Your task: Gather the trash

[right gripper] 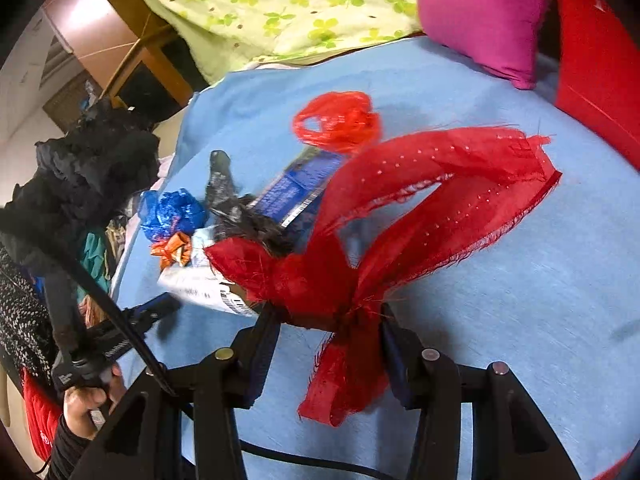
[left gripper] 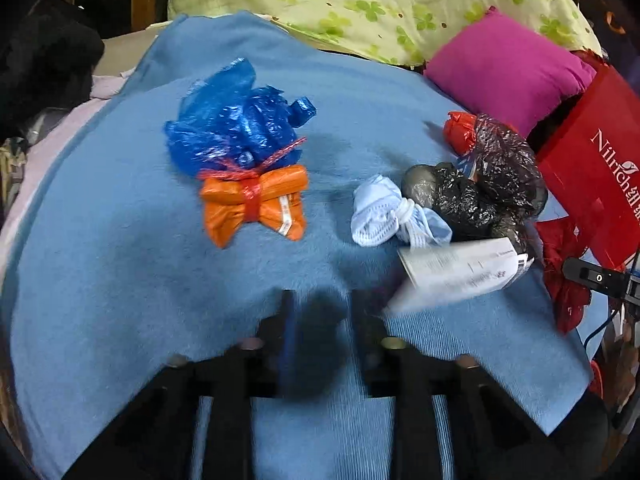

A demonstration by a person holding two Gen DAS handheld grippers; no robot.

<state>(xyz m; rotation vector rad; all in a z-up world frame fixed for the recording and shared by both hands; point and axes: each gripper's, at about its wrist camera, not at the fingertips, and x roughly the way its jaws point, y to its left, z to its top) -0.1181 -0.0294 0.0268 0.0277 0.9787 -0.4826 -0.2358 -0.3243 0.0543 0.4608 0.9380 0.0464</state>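
Note:
Trash lies on a blue blanket [left gripper: 120, 280]. A crumpled blue plastic bag [left gripper: 236, 128] sits against an orange packet [left gripper: 256, 204] tied with red string. To the right lie a white mesh wad [left gripper: 380, 212], black plastic bags [left gripper: 492, 176], a red plastic scrap [left gripper: 460, 132] and a blurred white printed paper [left gripper: 460, 272]. My left gripper [left gripper: 322, 320] hangs open over bare blanket, nothing between its fingers. My right gripper [right gripper: 332, 316] is shut on a frayed red fabric strip [right gripper: 440, 184], whose loops stand up in front of the pile. Behind it lie a red plastic bag [right gripper: 336, 120] and a blue carton [right gripper: 296, 192].
A magenta pillow [left gripper: 508, 68] and a green clover quilt [left gripper: 380, 0] lie at the back. A red paper bag [left gripper: 600, 184] stands at the right edge. Dark clothes [right gripper: 92, 168] pile up to the left. A person's hand [right gripper: 88, 400] grips the other gripper's handle.

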